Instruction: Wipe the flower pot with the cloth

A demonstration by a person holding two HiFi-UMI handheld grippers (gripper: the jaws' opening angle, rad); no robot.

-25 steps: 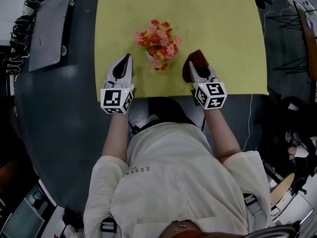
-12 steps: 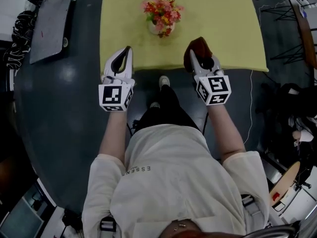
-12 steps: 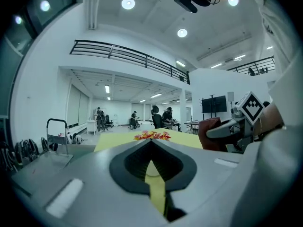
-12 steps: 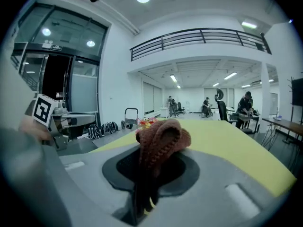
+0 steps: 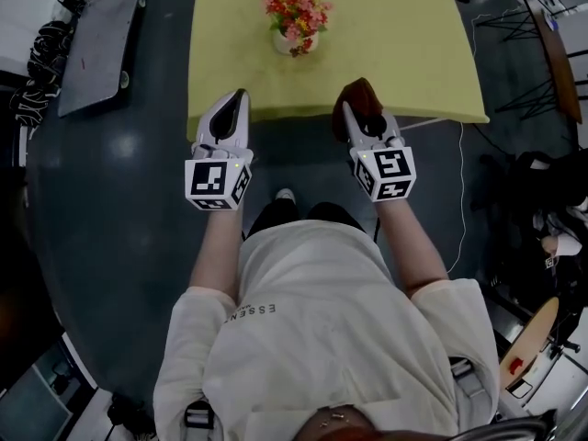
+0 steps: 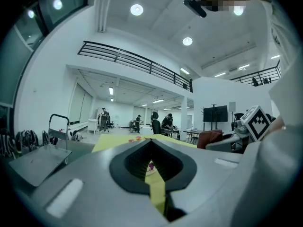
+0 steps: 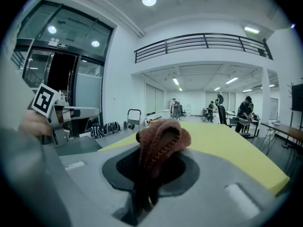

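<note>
So the left tool [image 5: 237, 101] is sitting pressed together with nothing in it; looking along it you're just seeing a sliver of yellow bench [image 5: 404, 53] through the slit. The right tool [image 5: 353, 119] is pinching the cloth [image 5: 361, 97], a reddish-brown knitted wad that's bulging out past the tips.

What's changing: a second ago both tools were sitting right beside the flower pot [image 5: 287, 44], one on each side, over the bench. Now they're both backing off toward the person and are hanging around the near edge of the bench, left one just off its near left corner, right one with the cloth barely overlapping the edge. The pot is staying put out toward the far middle of the bench, well apart from both tools. The cloth isn't touching it anymore.

My read is the wiping pass is wrapping up, or at least pausing, since nothing's reaching for the pot right now. I can't tell from here whether the pot's actually clean.

The pot's standing upright, long axis vertical, with the flowers [image 5: 296, 12] pointing straight up at the head camera, so you're mostly seeing blooms and only a bit of white rim. The cloth's length is running along the right tool, with a tail trailing back down between the jaws.
</note>
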